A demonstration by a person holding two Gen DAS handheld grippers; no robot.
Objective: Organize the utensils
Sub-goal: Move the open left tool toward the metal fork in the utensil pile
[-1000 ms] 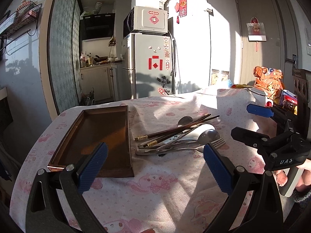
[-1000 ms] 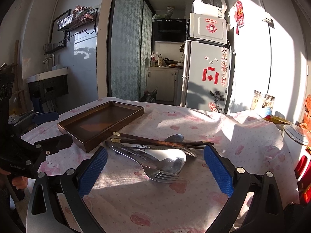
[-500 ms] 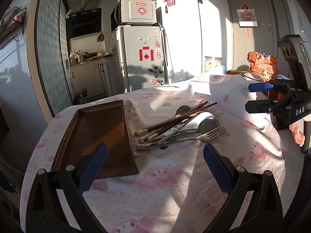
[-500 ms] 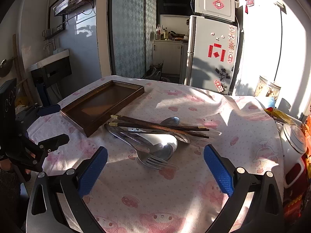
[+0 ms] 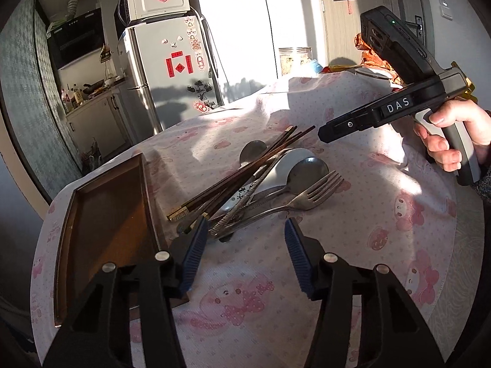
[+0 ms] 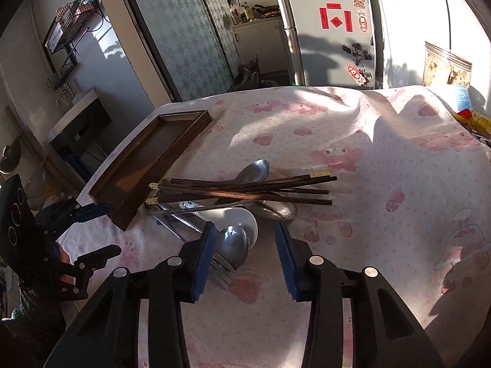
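Reading "DAS" on right gripper (image 5: pixel 325 132) beside utensil pile (image 5: pixel 260 181); both grippers' jaws narrowing, gripping nothing; left gripper (image 5: pixel 242 245) beside pile.

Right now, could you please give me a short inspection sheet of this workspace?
Surface: table under pink-patterned cloth.
Job's things: wooden tray empty; chopsticks, spoons and fork piled beside it.
Clutter: jar, packets at the far edge.
Grippers: left gripper and right gripper have just been closing; nothing pressed between the pads.
Cables: nothing seen.
Surroundings: fridge, kitchen counter.
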